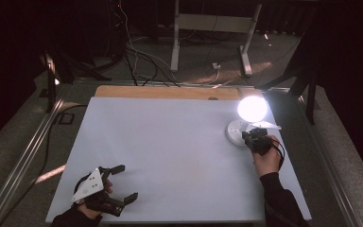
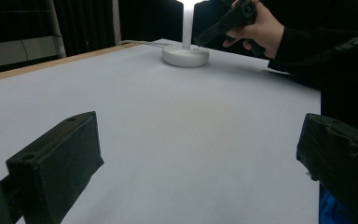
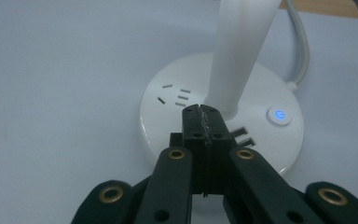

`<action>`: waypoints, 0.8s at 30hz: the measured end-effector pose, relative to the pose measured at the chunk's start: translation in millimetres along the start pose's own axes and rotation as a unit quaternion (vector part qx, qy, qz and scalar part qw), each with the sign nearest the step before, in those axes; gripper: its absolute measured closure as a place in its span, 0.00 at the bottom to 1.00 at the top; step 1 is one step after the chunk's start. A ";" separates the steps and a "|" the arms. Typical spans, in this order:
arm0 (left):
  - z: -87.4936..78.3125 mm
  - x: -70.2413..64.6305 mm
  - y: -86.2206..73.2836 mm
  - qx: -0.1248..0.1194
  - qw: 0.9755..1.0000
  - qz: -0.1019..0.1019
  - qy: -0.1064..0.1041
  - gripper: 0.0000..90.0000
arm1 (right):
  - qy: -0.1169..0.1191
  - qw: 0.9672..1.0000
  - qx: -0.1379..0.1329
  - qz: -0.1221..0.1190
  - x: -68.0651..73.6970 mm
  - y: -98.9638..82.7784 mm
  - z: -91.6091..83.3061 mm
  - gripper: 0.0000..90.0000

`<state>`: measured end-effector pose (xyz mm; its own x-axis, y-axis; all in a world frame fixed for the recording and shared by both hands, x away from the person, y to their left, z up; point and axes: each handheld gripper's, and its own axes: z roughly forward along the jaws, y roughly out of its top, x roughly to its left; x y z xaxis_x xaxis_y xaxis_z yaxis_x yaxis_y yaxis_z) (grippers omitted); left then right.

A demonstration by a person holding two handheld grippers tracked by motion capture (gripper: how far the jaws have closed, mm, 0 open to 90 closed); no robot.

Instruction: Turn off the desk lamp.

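A pale grey-white table top (image 1: 170,151) fills the middle of the high view, with a strip of bare wood (image 1: 165,92) showing along its far edge at the upper centre. Directly on it, at the right of the frame, stands a white desk lamp (image 1: 238,130) on a round base, its head glowing brightly. A white cord (image 3: 300,42) runs off the base onto the table surface.
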<state>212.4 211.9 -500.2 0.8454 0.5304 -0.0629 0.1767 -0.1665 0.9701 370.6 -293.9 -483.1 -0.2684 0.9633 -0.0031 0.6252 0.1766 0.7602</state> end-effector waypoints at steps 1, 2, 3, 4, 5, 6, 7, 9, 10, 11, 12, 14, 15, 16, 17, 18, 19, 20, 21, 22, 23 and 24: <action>-0.1 0.0 0.0 0.000 1.000 0.000 0.000 0.01 | 0.002 1.000 -0.002 0.002 -0.2 1.1 -1.9 1.00; -0.1 0.0 0.1 -0.001 1.000 0.000 0.000 0.01 | 0.002 1.000 -0.004 0.003 -0.6 2.1 -3.6 1.00; -0.2 0.0 0.1 -0.001 1.000 0.000 0.000 0.01 | 0.003 1.000 -0.006 0.006 -1.0 2.8 -5.4 1.00; -0.2 0.1 0.1 -0.001 1.000 0.000 0.000 0.01 | 0.006 1.000 -0.008 0.008 -1.7 3.5 -6.5 1.00; -0.1 0.2 0.0 0.000 1.000 -0.001 0.000 0.01 | 0.007 1.000 -0.010 0.010 -2.1 4.4 -7.8 1.00; 0.1 0.1 0.0 0.000 1.000 0.000 0.000 0.01 | 0.007 1.000 -0.010 0.010 -2.2 4.7 -8.0 1.00; 0.2 0.1 -0.1 0.000 1.000 0.000 0.000 0.01 | 0.007 1.000 -0.010 0.010 -2.2 4.7 -8.0 1.00; 0.3 0.0 0.0 0.000 1.000 0.000 0.000 0.01 | 0.007 1.000 -0.011 0.009 -1.9 4.9 -8.2 1.00; 0.2 0.1 -0.1 0.000 1.000 -0.001 0.000 0.01 | 0.007 1.000 -0.011 0.008 -1.6 4.9 -8.2 1.00; 0.0 0.1 0.0 0.000 1.000 -0.001 0.000 0.01 | 0.008 1.000 -0.011 0.008 -1.6 5.0 -8.1 1.00; 0.0 0.1 0.0 -0.001 1.000 0.000 0.000 0.01 | 0.007 1.000 -0.011 0.008 -1.6 4.9 -8.1 1.00; -0.1 0.0 0.1 -0.001 1.000 -0.001 0.000 0.01 | 0.006 1.000 -0.010 0.008 -1.8 4.6 -7.6 1.00; -0.1 0.0 0.1 -0.001 1.000 0.000 0.000 0.01 | 0.005 1.000 -0.010 0.007 -1.7 4.4 -7.3 1.00; 0.0 -0.1 0.1 -0.001 1.000 0.000 0.000 0.01 | 0.004 1.000 -0.009 0.008 -1.7 3.9 -6.6 1.00; 0.0 -0.1 0.0 -0.001 1.000 -0.001 0.000 0.01 | 0.004 1.000 -0.009 0.008 -1.7 3.9 -6.6 1.00; 0.0 0.0 0.0 -0.001 1.000 -0.001 0.000 0.01 | 0.004 1.000 -0.008 0.007 -1.7 3.6 -6.1 1.00; 0.1 0.0 0.0 -0.001 1.000 0.000 0.000 0.01 | 0.003 1.000 -0.007 0.007 -1.6 3.3 -5.5 1.00; 0.0 0.1 0.0 -0.001 1.000 -0.001 0.000 0.01 | 0.003 1.000 -0.007 0.007 -1.5 2.9 -4.9 1.00; -0.1 0.2 0.0 -0.001 1.000 -0.001 0.000 0.01 | 0.004 1.000 -0.006 0.006 -1.5 2.5 -4.0 1.00; -0.1 0.2 0.0 0.000 1.000 -0.001 0.000 0.01 | 0.003 1.000 -0.004 0.005 -1.2 2.1 -3.2 1.00; 0.0 0.1 0.0 -0.001 1.000 0.000 0.000 0.01 | 0.004 1.000 -0.003 0.005 -1.1 1.6 -2.6 1.00; 0.0 0.0 0.0 -0.001 1.000 -0.001 0.000 0.01 | 0.004 1.000 -0.001 0.007 -0.7 1.0 -1.8 1.00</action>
<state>212.5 211.9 -500.2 0.8455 0.5300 -0.0650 0.1776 -0.1644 0.9703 370.1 -294.7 -481.2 -0.2661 0.9639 0.0128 0.6269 0.1629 0.7619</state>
